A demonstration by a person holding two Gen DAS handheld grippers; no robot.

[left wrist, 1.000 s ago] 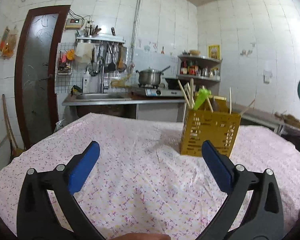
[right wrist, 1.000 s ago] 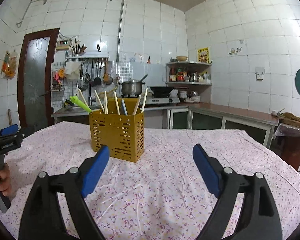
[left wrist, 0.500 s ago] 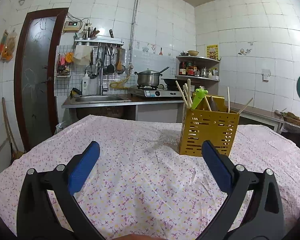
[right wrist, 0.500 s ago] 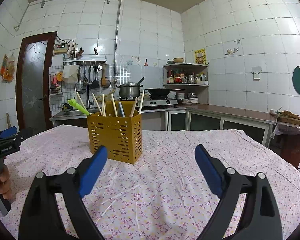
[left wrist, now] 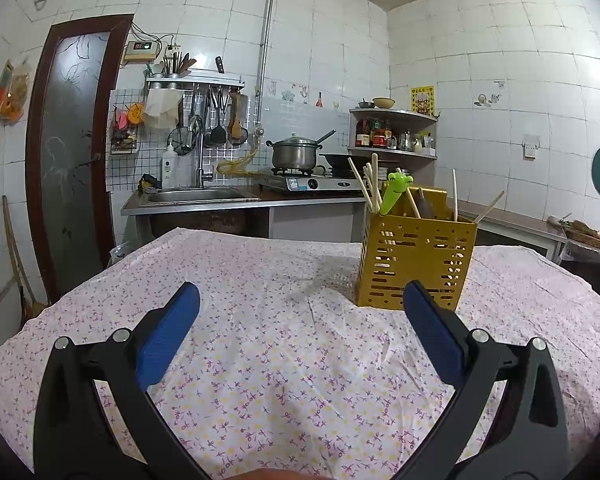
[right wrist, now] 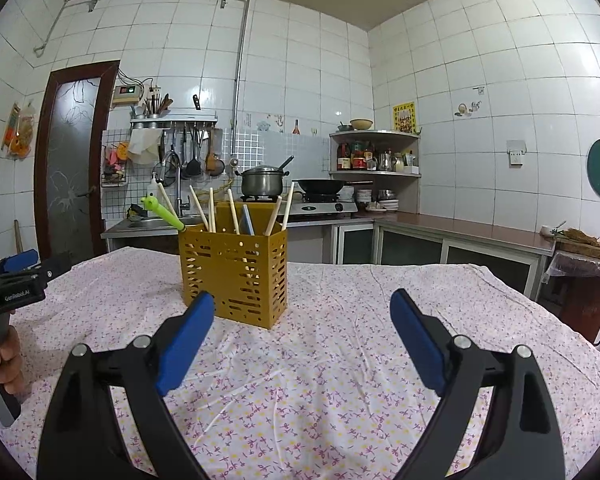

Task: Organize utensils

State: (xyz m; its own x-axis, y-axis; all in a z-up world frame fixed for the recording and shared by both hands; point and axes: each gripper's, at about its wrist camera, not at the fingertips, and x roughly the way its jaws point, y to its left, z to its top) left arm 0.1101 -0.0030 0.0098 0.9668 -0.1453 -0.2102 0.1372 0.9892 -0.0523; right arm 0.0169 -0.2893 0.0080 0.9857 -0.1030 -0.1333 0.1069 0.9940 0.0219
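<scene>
Both grippers, the left gripper [left wrist: 301,300] and right gripper [right wrist: 302,308], gape wide with nothing between their blue pads. Flowered tablecloth [right wrist: 340,360] lies bare beneath them. Beyond, centre-left in the right view, stands the yellow utensil holder [right wrist: 234,276], upright, chopsticks [right wrist: 232,210] and a green-handled utensil [right wrist: 162,212] inside.

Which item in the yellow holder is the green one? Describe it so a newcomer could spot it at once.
On the floral tablecloth stands a yellow slotted utensil holder. The green utensil leans out over its corner nearest the sink. Its neighbours are plain pale wooden chopsticks; it alone is bright green, with a cartoon-animal head.
</scene>
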